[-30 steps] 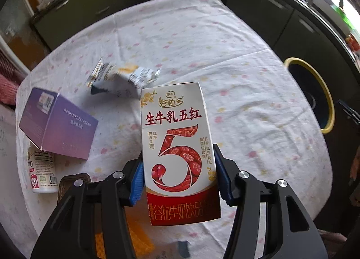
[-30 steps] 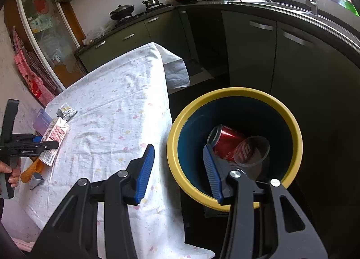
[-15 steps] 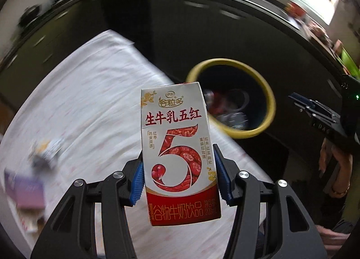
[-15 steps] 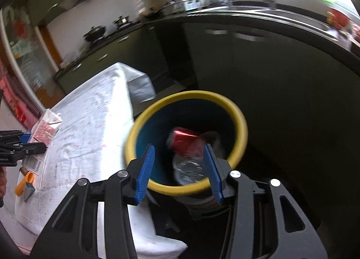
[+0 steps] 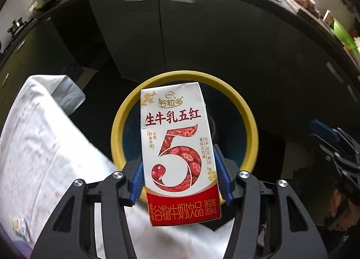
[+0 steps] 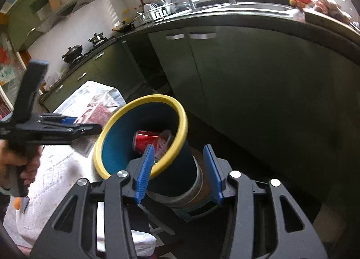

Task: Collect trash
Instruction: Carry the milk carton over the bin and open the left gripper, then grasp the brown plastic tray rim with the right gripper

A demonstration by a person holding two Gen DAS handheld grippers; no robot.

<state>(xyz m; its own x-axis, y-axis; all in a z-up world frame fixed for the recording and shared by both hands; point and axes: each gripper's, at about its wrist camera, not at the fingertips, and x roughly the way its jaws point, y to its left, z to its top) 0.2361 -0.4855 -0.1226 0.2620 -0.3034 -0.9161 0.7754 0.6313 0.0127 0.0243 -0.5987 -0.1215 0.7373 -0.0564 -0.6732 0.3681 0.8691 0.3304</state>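
A white and red milk carton (image 5: 177, 153) with a big red 5 stands upright between the blue pads of my left gripper (image 5: 178, 160). Its jaws are opening, though both pads still touch the carton's sides. Carton and gripper hang over the mouth of the yellow-rimmed blue bin (image 5: 117, 124). The right wrist view shows the bin (image 6: 157, 98) holding a red can (image 6: 144, 140) and a clear plastic cup (image 6: 165, 140). My right gripper (image 6: 179, 148) hovers near the bin's outer wall, jaws opening, nothing between them. The left gripper (image 6: 67, 127) and blurred carton (image 6: 96, 110) show at the left.
The table with its white flowered cloth (image 5: 33, 146) lies just left of the bin. Dark green cabinets (image 5: 157, 34) and a worktop with a sink (image 6: 247, 7) curve behind it. A person's hand (image 6: 20, 164) grips the left tool. Dark floor surrounds the bin.
My left gripper has swung with the carton from above the table to above the bin. The right gripper has drifted to the bin's right side, so the bin sits further left in its view.
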